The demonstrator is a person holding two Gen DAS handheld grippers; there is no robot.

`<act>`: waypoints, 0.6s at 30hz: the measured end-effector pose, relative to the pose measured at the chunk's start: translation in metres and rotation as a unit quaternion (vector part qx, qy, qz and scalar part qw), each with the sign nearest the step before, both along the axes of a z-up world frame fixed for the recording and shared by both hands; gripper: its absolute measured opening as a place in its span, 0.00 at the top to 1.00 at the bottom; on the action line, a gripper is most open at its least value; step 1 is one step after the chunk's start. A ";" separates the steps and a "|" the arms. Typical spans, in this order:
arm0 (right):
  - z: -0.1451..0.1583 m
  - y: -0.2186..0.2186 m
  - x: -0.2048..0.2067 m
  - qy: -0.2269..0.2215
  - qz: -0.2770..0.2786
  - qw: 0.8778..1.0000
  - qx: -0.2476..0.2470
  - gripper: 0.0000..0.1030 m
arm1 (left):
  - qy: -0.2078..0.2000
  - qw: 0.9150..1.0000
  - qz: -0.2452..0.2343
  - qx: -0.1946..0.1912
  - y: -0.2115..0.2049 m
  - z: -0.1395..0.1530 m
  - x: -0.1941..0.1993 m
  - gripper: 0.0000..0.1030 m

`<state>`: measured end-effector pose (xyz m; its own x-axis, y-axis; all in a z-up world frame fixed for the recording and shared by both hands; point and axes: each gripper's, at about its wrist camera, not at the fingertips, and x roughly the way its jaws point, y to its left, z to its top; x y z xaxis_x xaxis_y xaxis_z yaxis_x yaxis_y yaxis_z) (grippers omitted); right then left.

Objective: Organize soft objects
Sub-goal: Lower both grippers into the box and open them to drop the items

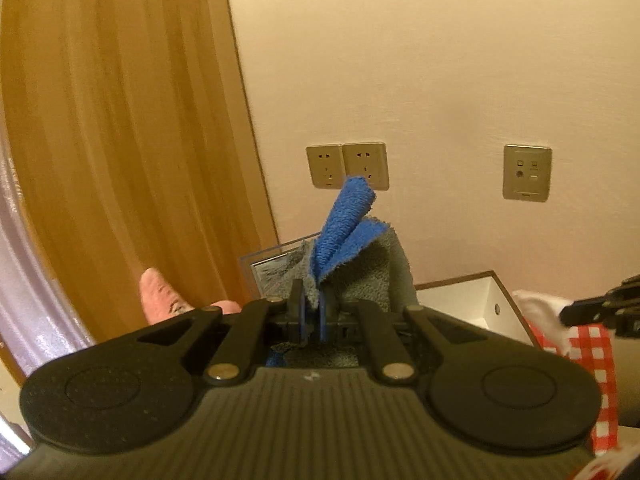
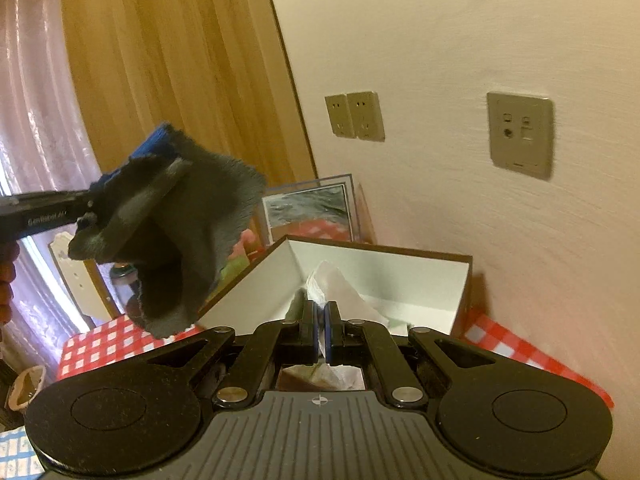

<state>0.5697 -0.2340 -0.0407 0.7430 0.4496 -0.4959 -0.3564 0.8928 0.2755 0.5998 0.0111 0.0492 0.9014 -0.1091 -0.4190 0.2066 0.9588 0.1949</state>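
Two cloths fill my jaws: my left gripper [image 1: 311, 296] pinches a blue-grey cloth [image 1: 352, 240]; my right gripper [image 2: 321, 320] clamps a white cloth [image 2: 332, 284] over the box [image 2: 400, 264], shown only rightward.

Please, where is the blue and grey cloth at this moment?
The blue and grey cloth is pinched in the left tool, held up in the air before the wall sockets, left of the open white box.

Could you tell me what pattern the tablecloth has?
Red and white checks on the tablecloth, clearest in the right wrist view.
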 end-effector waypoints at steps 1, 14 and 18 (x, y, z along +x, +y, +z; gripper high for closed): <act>-0.003 0.001 0.009 0.004 0.000 1.000 -0.002 0.97 | 0.001 1.000 -0.001 0.002 -0.005 -0.003 0.010 0.92; -0.056 0.002 0.093 0.054 -0.010 0.998 -0.016 0.97 | 0.071 0.997 0.005 0.032 -0.039 -0.073 0.111 0.92; -0.068 -0.001 0.104 0.066 -0.014 0.998 -0.014 0.97 | 0.118 0.992 0.009 0.036 -0.042 -0.104 0.137 0.86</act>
